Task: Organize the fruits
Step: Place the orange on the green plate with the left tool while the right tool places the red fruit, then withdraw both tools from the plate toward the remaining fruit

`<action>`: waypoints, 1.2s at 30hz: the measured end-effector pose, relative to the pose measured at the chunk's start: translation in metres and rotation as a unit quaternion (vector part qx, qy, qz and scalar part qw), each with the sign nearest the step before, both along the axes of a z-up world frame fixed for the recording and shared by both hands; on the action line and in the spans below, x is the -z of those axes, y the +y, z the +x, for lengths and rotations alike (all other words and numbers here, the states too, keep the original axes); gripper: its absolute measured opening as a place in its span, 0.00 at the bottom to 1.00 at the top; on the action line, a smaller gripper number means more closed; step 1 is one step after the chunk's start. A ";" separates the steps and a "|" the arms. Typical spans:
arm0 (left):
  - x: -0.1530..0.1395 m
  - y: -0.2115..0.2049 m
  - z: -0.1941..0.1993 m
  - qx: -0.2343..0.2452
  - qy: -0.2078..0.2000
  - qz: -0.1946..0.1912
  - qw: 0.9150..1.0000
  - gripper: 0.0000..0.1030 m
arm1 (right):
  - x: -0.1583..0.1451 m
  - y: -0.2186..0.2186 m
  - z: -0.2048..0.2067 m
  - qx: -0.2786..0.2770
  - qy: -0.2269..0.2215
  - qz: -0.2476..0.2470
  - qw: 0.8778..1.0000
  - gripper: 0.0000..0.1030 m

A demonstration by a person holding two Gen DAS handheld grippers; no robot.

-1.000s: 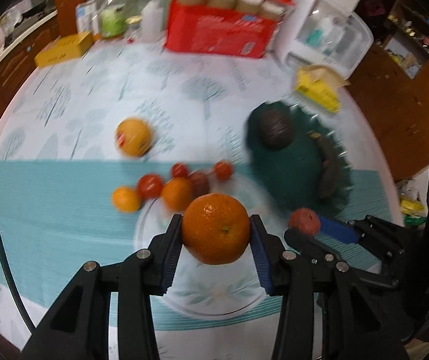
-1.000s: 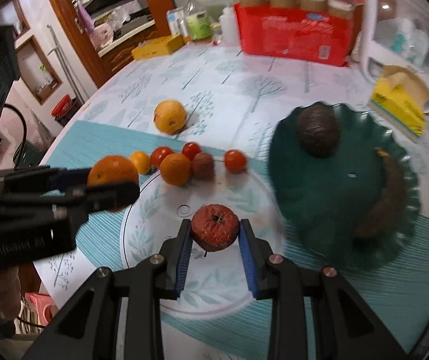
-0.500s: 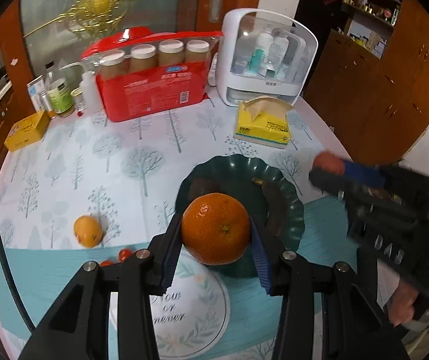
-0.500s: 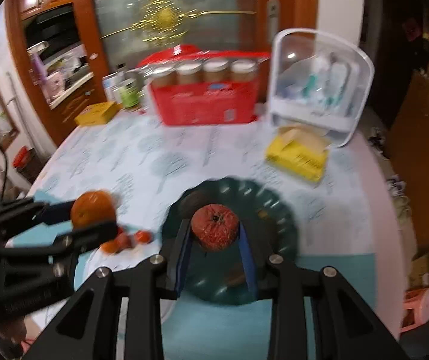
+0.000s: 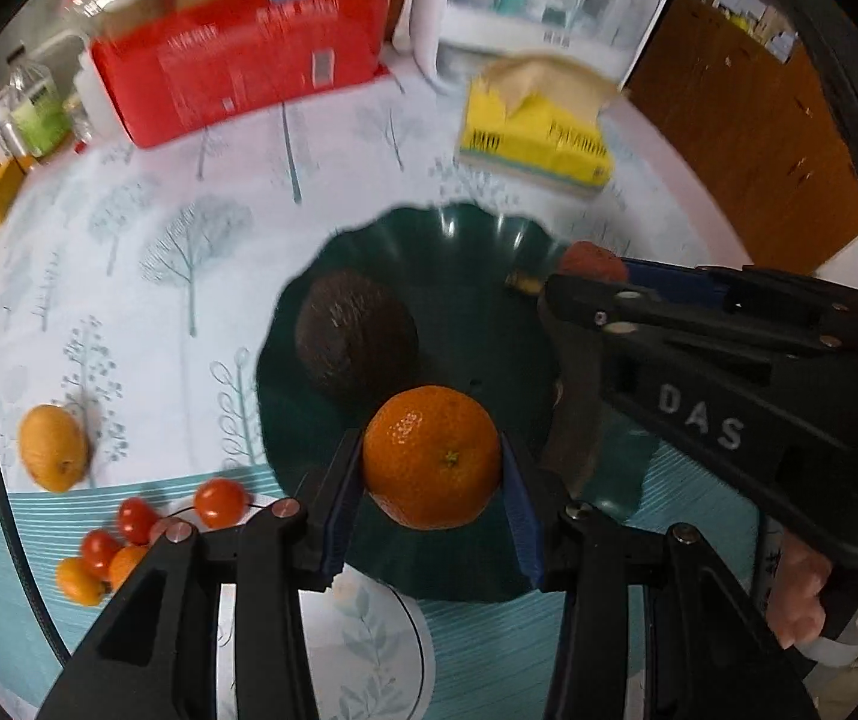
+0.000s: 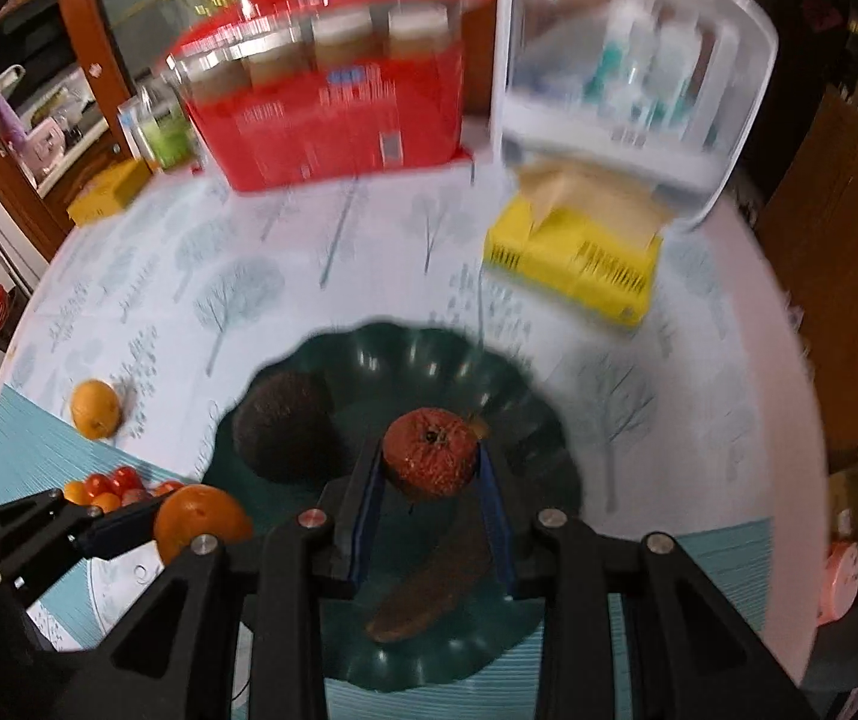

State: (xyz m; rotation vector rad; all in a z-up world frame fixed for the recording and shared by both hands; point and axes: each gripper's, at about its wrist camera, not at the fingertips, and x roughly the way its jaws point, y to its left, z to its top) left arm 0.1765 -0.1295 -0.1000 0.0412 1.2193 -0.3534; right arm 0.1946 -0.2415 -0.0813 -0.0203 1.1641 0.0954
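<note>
Orange (image 5: 432,456): squeezed in left gripper (image 5: 432,480), round, bright.
Red fruit (image 6: 432,453): squeezed in right gripper (image 6: 432,480), wrinkly, over green plate (image 6: 525,414).

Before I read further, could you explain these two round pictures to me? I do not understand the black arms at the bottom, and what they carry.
No robot is here. A person holds one hand tool in each hand, each with two jaws and a wide-angle camera looking along them; that makes the pictures round.

The left tool's picture shows the left gripper shut on an orange. The right tool's picture shows the right gripper shut on a wrinkled red fruit. Each tool also appears at the side of the other's picture.

Both hang over a dark green plate that holds a dark round fruit and a long brown one. On the tablecloth lie a yellow-orange fruit, small tomatoes, a red box and a yellow box.
</note>
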 end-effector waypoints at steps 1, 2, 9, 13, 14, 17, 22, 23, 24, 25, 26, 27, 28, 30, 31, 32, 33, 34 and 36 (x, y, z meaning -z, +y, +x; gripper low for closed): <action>0.006 -0.002 0.002 0.002 0.004 0.004 1.000 0.42 | 0.008 0.001 0.001 0.000 0.007 0.000 1.000 0.31; 0.013 -0.003 0.003 0.004 0.009 0.010 1.000 0.42 | 0.015 0.001 0.002 0.001 0.014 0.000 1.000 0.31; 0.031 -0.008 0.005 0.013 0.014 0.029 0.999 0.83 | 0.049 0.001 0.007 -0.001 0.055 0.007 0.998 0.32; 0.029 -0.007 0.001 0.023 0.002 0.028 0.999 0.90 | 0.052 0.000 0.006 0.003 0.049 0.022 0.999 0.42; 0.029 -0.006 0.002 0.022 0.005 0.028 0.999 0.90 | 0.051 0.000 0.005 0.003 0.046 0.021 0.999 0.44; 0.033 -0.001 0.002 0.008 0.021 0.024 0.999 0.90 | 0.049 0.002 0.002 0.002 0.037 0.017 0.999 0.44; 0.029 0.008 -0.005 -0.006 0.023 0.017 1.000 0.91 | 0.042 0.006 -0.006 -0.004 0.028 0.014 1.000 0.44; 0.026 0.009 -0.007 -0.007 0.020 0.018 1.000 0.92 | 0.040 0.006 -0.008 -0.003 0.026 0.015 1.000 0.44; 0.023 0.011 -0.009 -0.007 0.016 0.019 1.000 0.92 | 0.037 0.007 -0.011 -0.003 0.024 0.016 1.000 0.44; 0.020 0.013 -0.011 -0.007 0.011 0.019 1.000 0.93 | 0.036 0.007 -0.012 -0.003 0.023 0.017 1.000 0.44; 0.016 0.014 -0.014 -0.007 0.008 0.019 1.000 0.95 | 0.034 0.008 -0.014 -0.003 0.022 0.017 1.000 0.44; 0.012 0.017 -0.017 -0.007 0.003 0.018 1.000 0.97 | 0.033 0.009 -0.016 -0.003 0.020 0.016 1.000 0.44; 0.009 0.019 -0.020 -0.009 -0.001 0.017 1.000 0.98 | 0.030 0.010 -0.019 -0.003 0.017 0.014 1.000 0.44; 0.002 0.025 -0.027 -0.012 -0.007 0.014 1.000 0.99 | 0.026 0.012 -0.025 -0.005 0.012 0.010 1.000 0.44; -0.001 0.027 -0.030 -0.013 -0.009 0.013 1.000 0.99 | 0.024 0.014 -0.028 -0.005 0.009 0.009 1.000 0.44; -0.003 0.029 -0.034 -0.013 -0.010 0.012 1.000 0.99 | 0.021 0.015 -0.032 -0.006 0.007 0.010 1.000 0.44; -0.006 0.032 -0.038 -0.014 -0.014 0.010 1.000 0.99 | 0.019 0.016 -0.036 -0.005 0.005 0.011 1.000 0.44; -0.009 0.036 -0.044 -0.015 -0.018 0.007 1.000 0.99 | 0.017 0.018 -0.041 -0.006 0.003 0.012 1.000 0.44; -0.013 0.043 -0.054 -0.020 -0.028 0.000 0.999 0.99 | 0.015 0.022 -0.050 -0.008 0.001 0.012 1.000 0.44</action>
